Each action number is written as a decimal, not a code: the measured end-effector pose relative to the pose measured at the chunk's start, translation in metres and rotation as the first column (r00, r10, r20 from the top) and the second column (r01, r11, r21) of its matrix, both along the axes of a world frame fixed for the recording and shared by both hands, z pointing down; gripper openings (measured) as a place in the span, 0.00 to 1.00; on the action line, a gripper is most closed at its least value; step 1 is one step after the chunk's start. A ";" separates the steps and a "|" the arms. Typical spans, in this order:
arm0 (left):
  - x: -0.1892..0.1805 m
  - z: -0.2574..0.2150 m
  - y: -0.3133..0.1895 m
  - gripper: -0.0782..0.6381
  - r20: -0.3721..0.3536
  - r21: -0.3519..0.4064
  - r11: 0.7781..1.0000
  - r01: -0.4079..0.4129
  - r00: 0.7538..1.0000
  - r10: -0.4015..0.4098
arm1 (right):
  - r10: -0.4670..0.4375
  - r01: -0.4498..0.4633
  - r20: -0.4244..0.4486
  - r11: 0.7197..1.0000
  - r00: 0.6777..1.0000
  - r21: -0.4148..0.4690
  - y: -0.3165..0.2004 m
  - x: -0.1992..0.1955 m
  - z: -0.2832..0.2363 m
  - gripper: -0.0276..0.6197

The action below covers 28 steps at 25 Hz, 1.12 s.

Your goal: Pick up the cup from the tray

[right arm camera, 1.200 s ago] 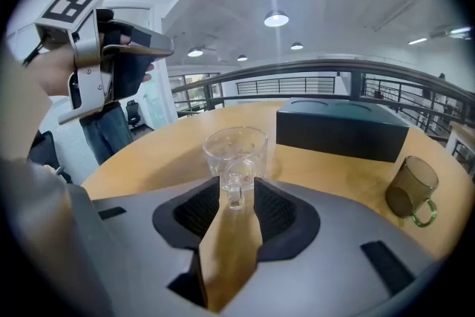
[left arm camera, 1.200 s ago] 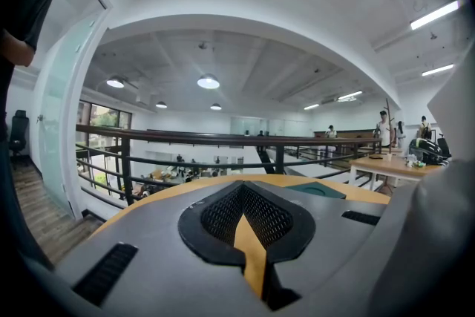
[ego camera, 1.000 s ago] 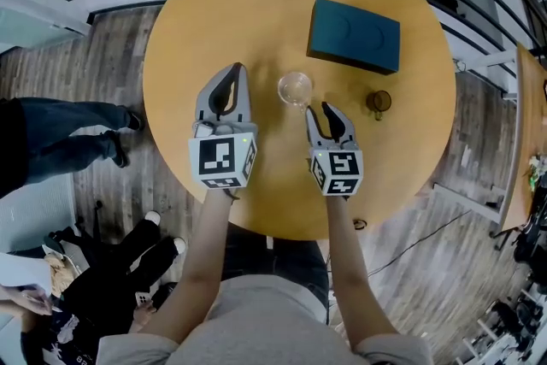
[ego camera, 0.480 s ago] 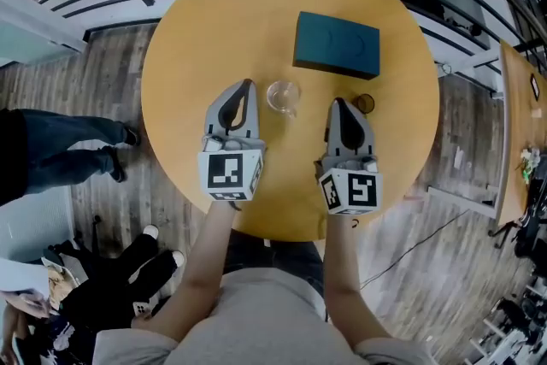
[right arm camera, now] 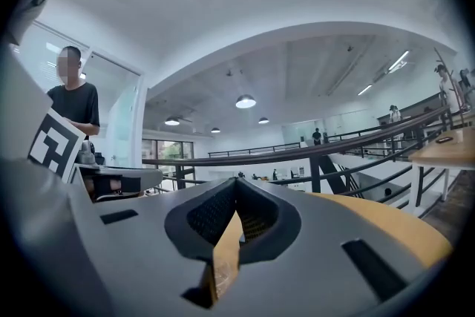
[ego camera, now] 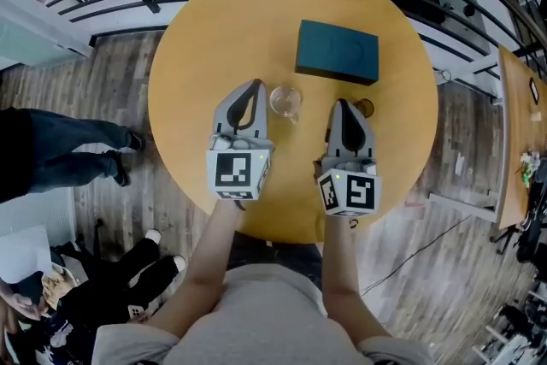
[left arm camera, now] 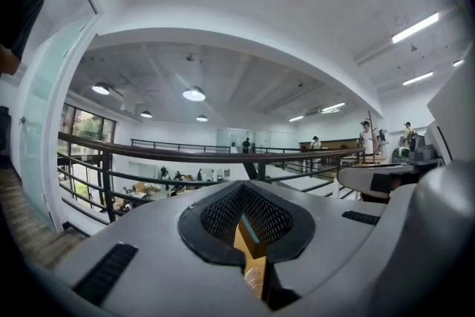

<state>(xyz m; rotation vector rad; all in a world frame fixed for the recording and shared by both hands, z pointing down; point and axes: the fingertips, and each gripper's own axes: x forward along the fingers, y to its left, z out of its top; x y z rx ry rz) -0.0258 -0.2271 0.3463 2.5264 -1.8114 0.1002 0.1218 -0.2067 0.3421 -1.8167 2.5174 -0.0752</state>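
Both forearms reach forward from the person's body over the round yellow-wood surface point(ego camera: 197, 38), roughly parallel, and each holds its gripper level and pointing toward the dark teal rectangular block point(ego camera: 338, 52) on the far half of that surface. The left gripper point(ego camera: 254, 86) sits nearer the person than the block and off its left end. Its fingers are clenched, the tips meeting with nothing between them. The right gripper point(ego camera: 342, 104) sits nearer the person than the block, below its right half. Its fingers are also clenched on nothing, and only a thin sliver of the surface shows through the slot behind the tips.

The clear glass cup point(ego camera: 285, 102) stands upright on the surface just in front of the block's near left corner. It lies between the two grippers, close beside the left one's tips, and neither gripper holds it. A small dark brown round object point(ego camera: 367, 108) lies in front of the block's near right corner, partly hidden by the right gripper.
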 end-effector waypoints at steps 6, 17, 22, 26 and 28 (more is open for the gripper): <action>-0.001 -0.003 -0.001 0.12 -0.001 0.006 1.000 0.002 1.000 -0.002 | -0.001 0.001 -0.009 1.000 1.000 -0.014 0.000 0.000 0.003 0.05; 0.001 -0.003 -0.001 0.12 0.007 0.005 1.000 0.000 1.000 0.000 | 0.000 0.000 -0.007 1.000 1.000 -0.023 0.000 0.002 0.004 0.05; 0.001 -0.001 -0.002 0.12 0.007 0.001 1.000 -0.002 1.000 0.002 | 0.009 -0.009 -0.004 1.000 1.000 -0.028 -0.001 0.004 0.006 0.05; 0.001 -0.003 -0.004 0.12 0.006 0.003 1.000 -0.001 1.000 0.001 | 0.004 -0.005 -0.014 1.000 1.000 -0.027 -0.004 0.003 0.006 0.05; 0.002 -0.004 -0.005 0.12 0.008 0.005 1.000 -0.001 1.000 0.001 | 0.002 -0.003 -0.019 1.000 1.000 -0.028 -0.004 0.004 0.006 0.05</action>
